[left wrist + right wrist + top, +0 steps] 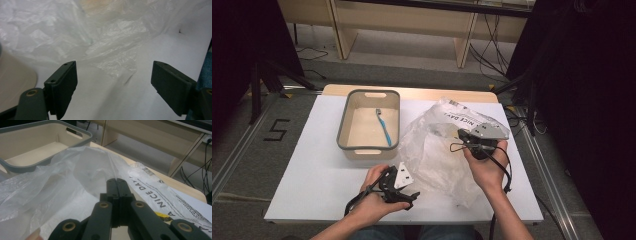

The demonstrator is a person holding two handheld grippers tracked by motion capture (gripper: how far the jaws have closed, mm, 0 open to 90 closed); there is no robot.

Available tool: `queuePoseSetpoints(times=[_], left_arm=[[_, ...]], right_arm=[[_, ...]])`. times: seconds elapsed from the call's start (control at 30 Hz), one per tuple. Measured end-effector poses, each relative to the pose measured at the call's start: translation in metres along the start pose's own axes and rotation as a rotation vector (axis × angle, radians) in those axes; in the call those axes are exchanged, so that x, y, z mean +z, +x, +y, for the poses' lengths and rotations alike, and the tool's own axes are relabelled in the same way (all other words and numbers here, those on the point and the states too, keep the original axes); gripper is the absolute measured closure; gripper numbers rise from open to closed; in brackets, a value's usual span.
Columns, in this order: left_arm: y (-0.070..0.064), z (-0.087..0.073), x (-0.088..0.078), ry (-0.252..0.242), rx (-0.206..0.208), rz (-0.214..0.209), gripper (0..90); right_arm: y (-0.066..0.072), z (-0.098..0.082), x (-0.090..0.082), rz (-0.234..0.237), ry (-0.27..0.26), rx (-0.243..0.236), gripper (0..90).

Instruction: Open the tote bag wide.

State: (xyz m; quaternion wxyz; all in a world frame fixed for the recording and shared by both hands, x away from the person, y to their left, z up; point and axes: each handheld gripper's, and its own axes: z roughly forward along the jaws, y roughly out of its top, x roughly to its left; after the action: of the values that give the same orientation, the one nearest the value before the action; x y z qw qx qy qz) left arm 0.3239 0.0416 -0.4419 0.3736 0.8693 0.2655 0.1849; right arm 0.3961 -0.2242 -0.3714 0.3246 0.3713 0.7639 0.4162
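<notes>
Our right hand-held gripper (460,134) pinches the plastic bag (437,155) near the surface's right edge, lifting its mouth open; our left hand-held gripper (404,192), jaws spread and empty, waits at the near edge.

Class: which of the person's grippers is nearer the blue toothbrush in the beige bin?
Left. The left gripper sits just below the bin holding the blue toothbrush; the right gripper is farther right, over the plastic bag.

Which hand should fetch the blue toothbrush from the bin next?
Left, probably. The left tool is open and empty, near the grey-rimmed beige plastic bin holding the blue toothbrush. The right tool is shut on the crinkled clear plastic bag, holding it up.
</notes>
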Motion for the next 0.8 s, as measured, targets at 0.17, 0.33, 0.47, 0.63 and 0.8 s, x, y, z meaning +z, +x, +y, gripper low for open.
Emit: queuePoseSetpoints(times=[0.17, 0.33, 0.47, 0.63, 0.8], left_arm=[[0.007, -0.003, -0.008, -0.012, -0.029, 0.013, 19.8], [0.017, -0.005, -0.014, -0.024, -0.062, 0.024, 19.8], [0.026, -0.006, -0.020, -0.035, -0.090, 0.029, 19.7], [0.037, -0.008, -0.024, -0.047, -0.120, 0.048, 19.7], [0.048, -0.011, -0.028, -0.047, -0.147, 0.062, 20.1]], right_arm=[[0.001, 0.000, 0.000, -0.001, 0.000, 0.000, 90.0], [0.001, 0.000, 0.001, 0.001, -0.001, -0.001, 90.0], [0.001, 0.000, 0.001, -0.002, 0.001, 0.005, 90.0], [0.001, 0.000, 0.002, 0.002, 0.002, 0.003, 90.0], [0.001, -0.001, 0.003, 0.005, 0.003, 0.007, 90.0]])
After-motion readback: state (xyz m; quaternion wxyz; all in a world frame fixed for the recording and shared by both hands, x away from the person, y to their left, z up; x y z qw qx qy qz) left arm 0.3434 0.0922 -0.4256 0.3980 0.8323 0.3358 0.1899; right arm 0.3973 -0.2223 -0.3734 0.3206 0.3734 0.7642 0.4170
